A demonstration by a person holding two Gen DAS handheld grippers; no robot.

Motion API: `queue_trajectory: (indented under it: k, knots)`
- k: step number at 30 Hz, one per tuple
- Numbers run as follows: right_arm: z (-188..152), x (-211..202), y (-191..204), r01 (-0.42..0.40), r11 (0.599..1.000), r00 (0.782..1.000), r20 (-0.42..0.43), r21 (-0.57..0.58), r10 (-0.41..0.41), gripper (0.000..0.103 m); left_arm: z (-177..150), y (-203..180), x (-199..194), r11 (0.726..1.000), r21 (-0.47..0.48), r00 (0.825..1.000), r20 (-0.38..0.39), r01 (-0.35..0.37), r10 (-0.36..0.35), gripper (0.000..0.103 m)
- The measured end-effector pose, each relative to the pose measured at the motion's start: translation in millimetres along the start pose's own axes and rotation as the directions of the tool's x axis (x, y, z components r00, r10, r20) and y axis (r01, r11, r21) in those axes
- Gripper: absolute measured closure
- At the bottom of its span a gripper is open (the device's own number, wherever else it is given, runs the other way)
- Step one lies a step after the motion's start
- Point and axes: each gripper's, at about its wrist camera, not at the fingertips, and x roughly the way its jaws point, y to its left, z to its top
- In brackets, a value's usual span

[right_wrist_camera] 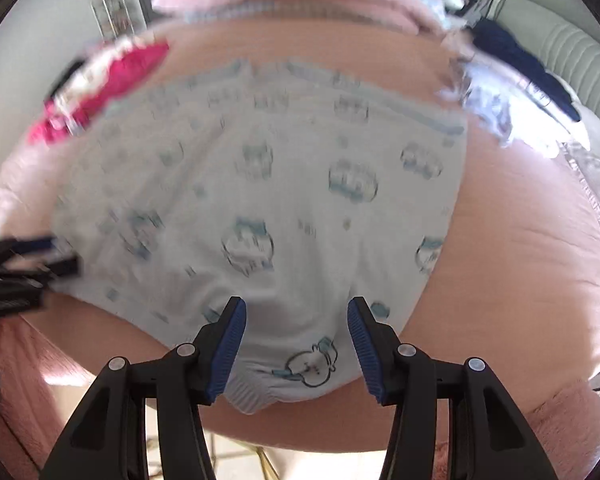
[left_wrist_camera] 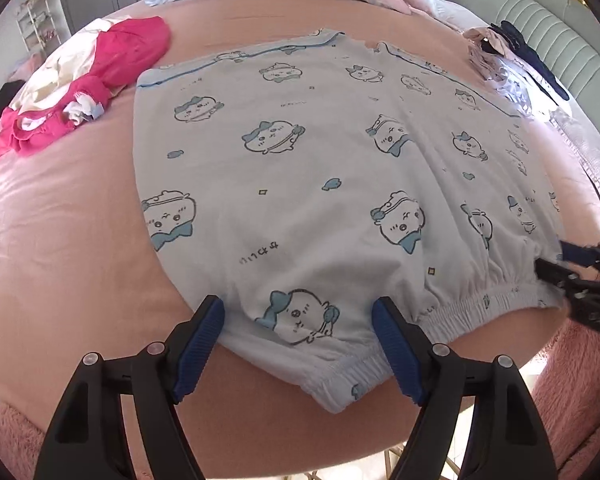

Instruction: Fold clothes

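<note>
On the pink bed (left_wrist_camera: 60, 240), both claws, left (left_wrist_camera: 298, 320) and right (right_wrist_camera: 296, 320), straddle the cartoon-print shorts' (left_wrist_camera: 300, 168) waistband, spread, unpinched.

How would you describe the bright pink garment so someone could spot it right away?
Start at the pink bed, where pale blue cartoon-print shorts lie spread flat. Past the shorts' far left corner sits a crumpled clothes pile; the bright pink garment is its only vivid magenta piece, tangled with cream fabric.
</note>
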Motion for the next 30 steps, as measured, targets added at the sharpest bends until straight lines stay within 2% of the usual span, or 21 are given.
queue_trajectory:
  k: [2, 4, 6, 8, 11, 14, 17, 18, 19, 20, 21, 22, 23, 24, 25, 28, 30]
  knots:
    - [-3.6, -1.8, -5.5, 0.014, 1.000, 1.000, 0.008, -0.004, -0.014, 0.052, -3.0, 10.4, -5.0, 0.999, -0.021, 0.999, -0.002, -0.042, 0.042, 0.027]
    - [-7.6, -5.8, -14.1, 0.060, 0.998, 0.998, -0.003, -0.003, -0.060, 0.051, -7.0, 24.5, -10.8, 0.995, -0.067, 0.997, -0.007, -0.072, 0.072, 0.027]
    - [-11.9, -8.5, -27.3, 0.069, 0.997, 0.997, -0.026, 0.031, -0.068, 0.047, -9.6, 40.8, -13.3, 0.988, -0.151, 1.000, -0.005, 0.000, 0.000, 0.027]
    - [-13.2, -16.0, -37.2, 0.046, 0.995, 0.999, -0.001, 0.086, -0.046, 0.047, -12.0, 56.1, -15.7, 0.971, -0.229, 0.998, 0.004, 0.067, -0.068, 0.027]
    - [-13.7, -26.0, -51.2, -0.002, 0.985, 0.999, 0.053, 0.174, -0.007, 0.047, -12.1, 59.0, -15.9, 0.965, -0.252, 0.997, 0.009, 0.078, -0.078, 0.027]
    - [-14.9, -12.7, -58.3, -0.084, 0.956, 0.996, 0.011, 0.280, 0.084, 0.045, -12.4, 58.4, -16.9, 0.961, -0.264, 0.996, 0.004, 0.083, -0.085, 0.027]
    - [-13.8, -7.9, -50.6, -0.091, 0.958, 0.996, 0.021, 0.271, 0.089, 0.045, -19.1, 54.4, -18.2, 0.944, -0.297, 0.989, 0.020, 0.146, -0.146, 0.027]
    - [-11.8, -6.6, -45.7, -0.104, 0.962, 0.995, 0.027, 0.253, 0.101, 0.047, -20.5, 52.7, -17.5, 0.937, -0.307, 0.986, 0.028, 0.165, -0.164, 0.027]
    - [-7.9, -3.3, -43.4, -0.117, 0.963, 0.993, 0.033, 0.245, 0.112, 0.058, -22.5, 49.8, -17.4, 0.936, -0.313, 0.987, 0.034, 0.163, -0.160, 0.028]
    - [-4.5, -1.0, -41.0, -0.124, 0.961, 0.992, 0.039, 0.245, 0.118, 0.061, -23.5, 47.3, -16.5, 0.937, -0.312, 0.987, 0.038, 0.158, -0.154, 0.031]
    - [-1.4, 1.2, -40.8, -0.131, 0.957, 0.991, 0.042, 0.257, 0.124, 0.068, -22.3, 45.5, -15.5, 0.939, -0.309, 0.988, 0.043, 0.152, -0.146, 0.050]
    - [1.6, 3.5, -41.3, -0.137, 0.953, 0.990, 0.044, 0.271, 0.130, 0.078, -20.8, 44.5, -14.9, 0.941, -0.307, 0.990, 0.042, 0.141, -0.135, 0.087]
    - [3.0, 4.0, -43.8, -0.158, 0.943, 0.987, 0.052, 0.294, 0.149, 0.084, -18.9, 45.3, -13.9, 0.939, -0.312, 0.989, 0.037, 0.144, -0.140, 0.099]
    - [4.0, 3.9, -46.8, -0.182, 0.930, 0.983, 0.062, 0.319, 0.171, 0.092, -18.2, 46.0, -13.6, 0.932, -0.322, 0.986, 0.037, 0.165, -0.162, 0.100]
    - [3.1, 0.4, -47.5, -0.188, 0.927, 0.982, 0.075, 0.324, 0.173, 0.095, -18.6, 45.9, -15.2, 0.933, -0.320, 0.986, 0.038, 0.165, -0.161, 0.100]
    - [-1.2, -12.9, -47.7, -0.194, 0.926, 0.980, 0.115, 0.324, 0.165, 0.098, -21.8, 46.5, -21.9, 0.943, -0.299, 0.989, 0.043, 0.148, -0.142, 0.100]
    - [-4.6, -17.0, -47.7, -0.171, 0.933, 0.983, 0.115, 0.317, 0.141, 0.099, -23.2, 47.5, -21.3, 0.953, -0.281, 0.993, 0.028, 0.115, -0.112, 0.100]
